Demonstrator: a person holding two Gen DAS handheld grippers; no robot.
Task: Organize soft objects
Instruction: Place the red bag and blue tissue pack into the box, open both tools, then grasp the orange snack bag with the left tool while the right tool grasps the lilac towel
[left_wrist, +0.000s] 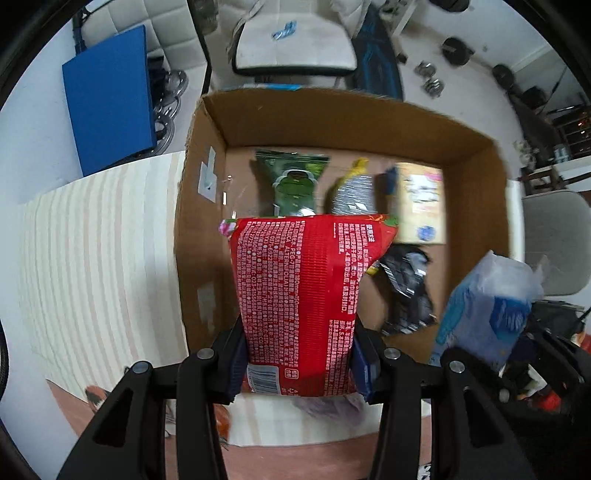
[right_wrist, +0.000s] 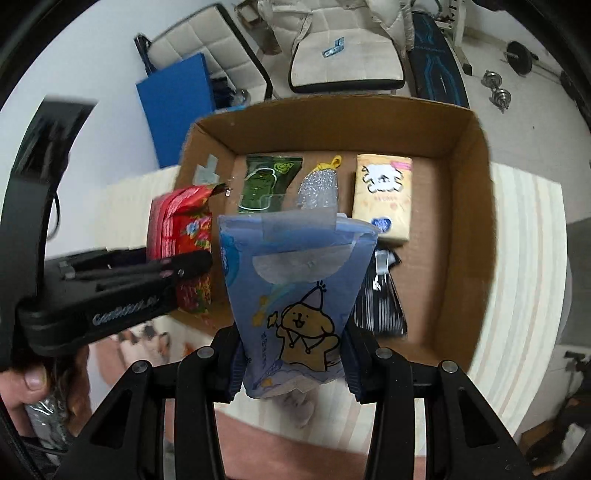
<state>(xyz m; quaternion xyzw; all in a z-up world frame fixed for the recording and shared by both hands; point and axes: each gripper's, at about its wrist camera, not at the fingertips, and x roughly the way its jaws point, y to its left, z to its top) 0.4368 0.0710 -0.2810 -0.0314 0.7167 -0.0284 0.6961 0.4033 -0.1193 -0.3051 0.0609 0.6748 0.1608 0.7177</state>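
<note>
My left gripper (left_wrist: 299, 365) is shut on a red wipes pack (left_wrist: 306, 295) and holds it over the near left part of an open cardboard box (left_wrist: 207, 221). My right gripper (right_wrist: 291, 362) is shut on a blue tissue pack (right_wrist: 295, 288) with a cartoon bear, over the box's (right_wrist: 465, 221) near edge. The red pack (right_wrist: 184, 243) and left gripper (right_wrist: 110, 291) show at the left of the right wrist view; the blue pack (left_wrist: 487, 302) shows at the right of the left wrist view. Inside the box lie a green pouch (right_wrist: 266, 184), a silver glitter pouch (right_wrist: 321, 188), a yellow tissue pack (right_wrist: 384, 195) and a black packet (right_wrist: 380, 299).
The box stands on a striped cream table (left_wrist: 92, 258). A blue board (left_wrist: 110, 99) leans at the back left. A white chair (left_wrist: 295, 44) stands behind the box. Dumbbells (right_wrist: 498, 92) lie on the floor at the back right.
</note>
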